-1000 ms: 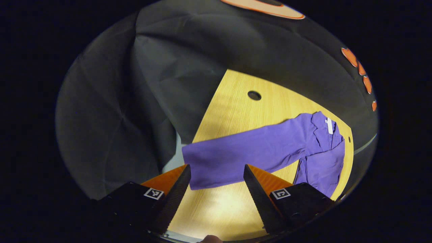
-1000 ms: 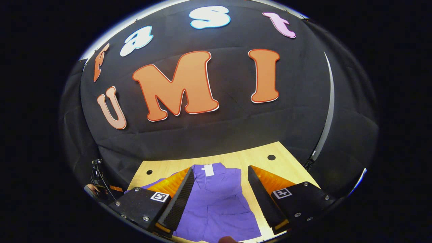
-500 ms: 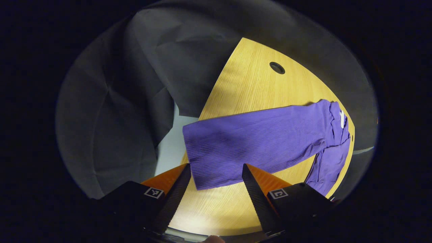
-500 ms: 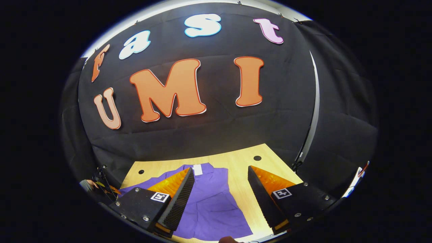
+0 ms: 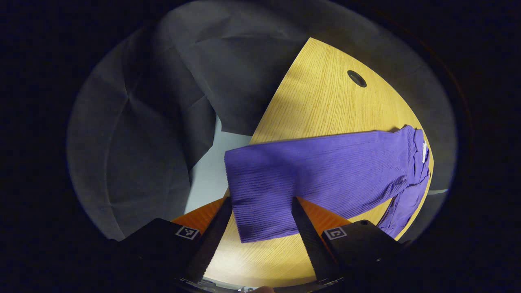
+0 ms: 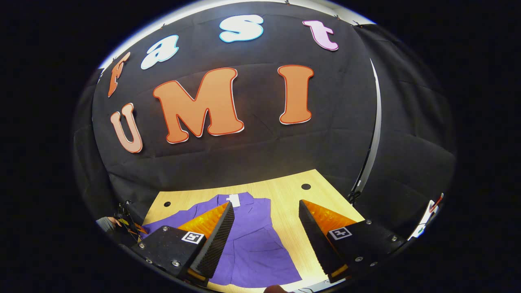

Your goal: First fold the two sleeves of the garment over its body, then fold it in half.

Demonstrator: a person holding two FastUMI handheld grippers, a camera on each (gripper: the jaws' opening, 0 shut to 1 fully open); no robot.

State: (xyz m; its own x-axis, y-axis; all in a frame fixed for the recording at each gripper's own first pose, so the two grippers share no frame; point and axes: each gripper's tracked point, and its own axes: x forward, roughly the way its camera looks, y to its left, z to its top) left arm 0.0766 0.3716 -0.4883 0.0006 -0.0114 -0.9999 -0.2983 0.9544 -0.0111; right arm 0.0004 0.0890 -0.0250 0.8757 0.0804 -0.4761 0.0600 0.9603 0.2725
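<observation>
In the left gripper view, the left gripper [image 5: 260, 228] has its fingers spread apart, the cuff end of a purple sleeve [image 5: 317, 175] lying between them on the wooden table [image 5: 321, 101]; whether they touch the cloth cannot be told. The sleeve runs away to the garment's [image 5: 411, 191] body at the table's far edge, where a small white tag [image 5: 424, 149] shows, too small to read. A round hole [image 5: 357, 78] sits in the table beyond.

In the right gripper view, the right gripper [image 6: 266, 236] is spread apart above the garment [image 6: 256, 248], which lies flat on the table [image 6: 293, 195]. Its white collar tag [image 6: 234, 200] is unreadable.
</observation>
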